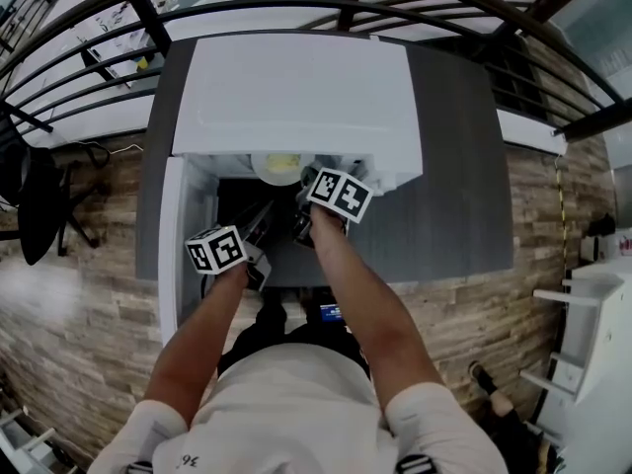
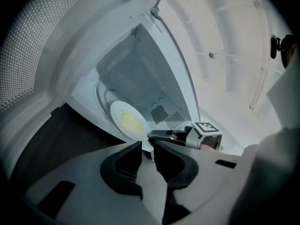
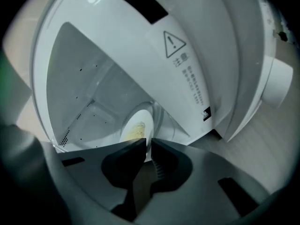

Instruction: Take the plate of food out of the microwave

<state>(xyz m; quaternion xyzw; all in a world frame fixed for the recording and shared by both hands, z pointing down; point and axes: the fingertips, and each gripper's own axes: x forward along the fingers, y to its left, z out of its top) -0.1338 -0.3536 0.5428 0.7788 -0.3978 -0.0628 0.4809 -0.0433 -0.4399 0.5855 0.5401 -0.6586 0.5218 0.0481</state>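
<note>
Right gripper [image 3: 149,144] is clamping the plate [image 3: 138,125] rim inside the microwave [image 1: 296,87] — pull-out step, likely. Left gripper [image 2: 147,147] is idling, jaws slightly apart, empty — next needs a level draw outward.

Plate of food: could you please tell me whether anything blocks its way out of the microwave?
Nothing visible does: the door stands swung open, the right gripper holds the plate by its rim, and the left gripper hangs outside, near the door.

Dark grey table [image 1: 459,186], wood-plank floor [image 1: 89,304], black chair [image 1: 39,200] left, white shelf [image 1: 597,334] right
</note>
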